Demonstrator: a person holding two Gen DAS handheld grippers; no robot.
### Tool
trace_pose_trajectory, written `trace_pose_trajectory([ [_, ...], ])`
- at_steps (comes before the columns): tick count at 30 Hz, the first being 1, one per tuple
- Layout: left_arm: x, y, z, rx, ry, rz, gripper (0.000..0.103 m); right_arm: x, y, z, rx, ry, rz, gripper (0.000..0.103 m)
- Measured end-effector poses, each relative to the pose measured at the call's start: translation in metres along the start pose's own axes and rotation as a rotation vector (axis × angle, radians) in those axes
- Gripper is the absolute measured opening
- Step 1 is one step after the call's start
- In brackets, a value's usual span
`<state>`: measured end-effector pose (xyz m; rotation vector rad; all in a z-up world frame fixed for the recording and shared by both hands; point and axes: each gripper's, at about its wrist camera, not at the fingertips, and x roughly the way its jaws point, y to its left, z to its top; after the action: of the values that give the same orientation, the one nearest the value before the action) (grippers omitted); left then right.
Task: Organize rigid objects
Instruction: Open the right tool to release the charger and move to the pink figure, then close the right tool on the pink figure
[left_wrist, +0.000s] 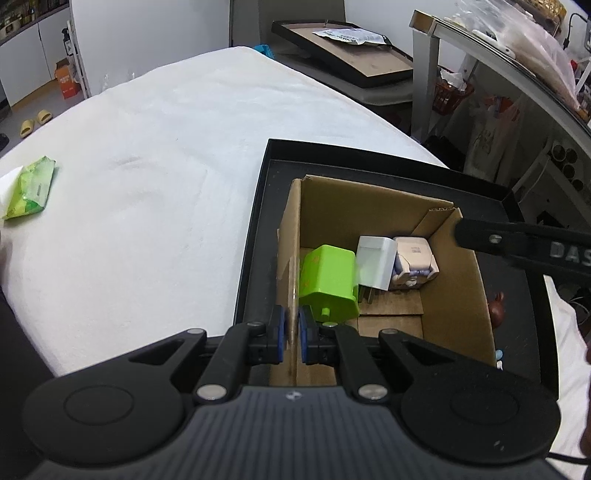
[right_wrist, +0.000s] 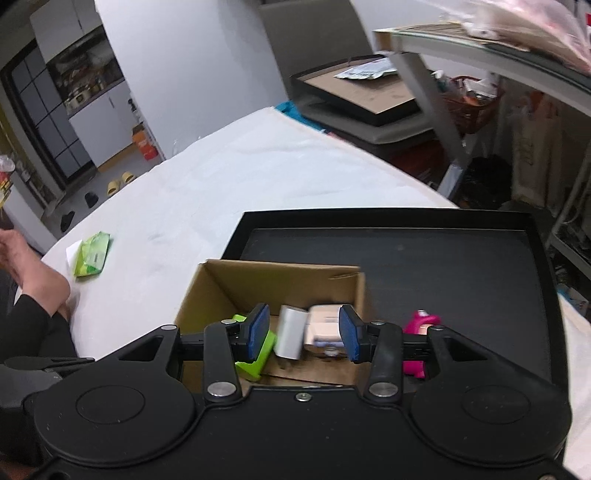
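Cardboard box (left_wrist: 373, 221), open-topped, stands inside a black tray (left_wrist: 258, 229) on the white-covered surface (left_wrist: 147, 166). Nearest the left wrist camera, we see the left gripper (left_wrist: 291, 334) with its jaws clamped on the box's left wall, blue pads pressing either side of the cardboard. Inside the box we count three items: one green block (left_wrist: 328, 280), one white charger (left_wrist: 375, 266) and one pale pink box (left_wrist: 415, 262), packed side by side; the charger's prongs are mostly hidden. A small reddish object (left_wrist: 496, 306) outside the box's right wall is too cut off to identify from this view; the right wrist view shows a pink item (right_wrist: 419, 325) there, half hidden behind the right gripper (right_wrist: 304, 334), whose jaws stand apart and empty above the box. Only the right wrist view shows a person's forearm (right_wrist: 33, 280) at the surface's left edge. Farther off, both views show one green packet (left_wrist: 31, 188) lying well apart from the tray.
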<state>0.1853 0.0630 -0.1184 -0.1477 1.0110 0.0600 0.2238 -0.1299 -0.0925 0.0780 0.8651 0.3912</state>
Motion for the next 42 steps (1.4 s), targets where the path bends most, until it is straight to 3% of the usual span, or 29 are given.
trace_pose_trajectory([
  [4, -0.004, -0.003, 0.000, 0.015, -0.010, 0.007, 0.008, -0.008, -0.010, -0.002, 0.000, -0.005, -0.008, 0.044],
  [8, -0.008, -0.006, 0.001, 0.032, -0.023, 0.021, 0.010, -0.015, -0.020, -0.005, -0.003, -0.024, -0.016, 0.054],
  [18, -0.010, -0.008, 0.008, 0.045, -0.007, 0.029, 0.018, -0.007, -0.058, -0.015, 0.069, 0.016, -0.069, 0.056],
  [25, -0.005, -0.015, 0.008, 0.063, -0.014, 0.039, 0.042, 0.010, -0.079, -0.026, 0.105, 0.054, -0.089, 0.056],
  [29, 0.000, -0.019, 0.008, 0.077, -0.007, 0.031, 0.048, 0.025, -0.088, -0.030, 0.109, 0.080, -0.103, 0.055],
  [42, 0.017, -0.027, 0.020, 0.069, 0.026, 0.042, 0.050, 0.076, -0.089, -0.025, 0.083, 0.172, -0.126, 0.054],
])
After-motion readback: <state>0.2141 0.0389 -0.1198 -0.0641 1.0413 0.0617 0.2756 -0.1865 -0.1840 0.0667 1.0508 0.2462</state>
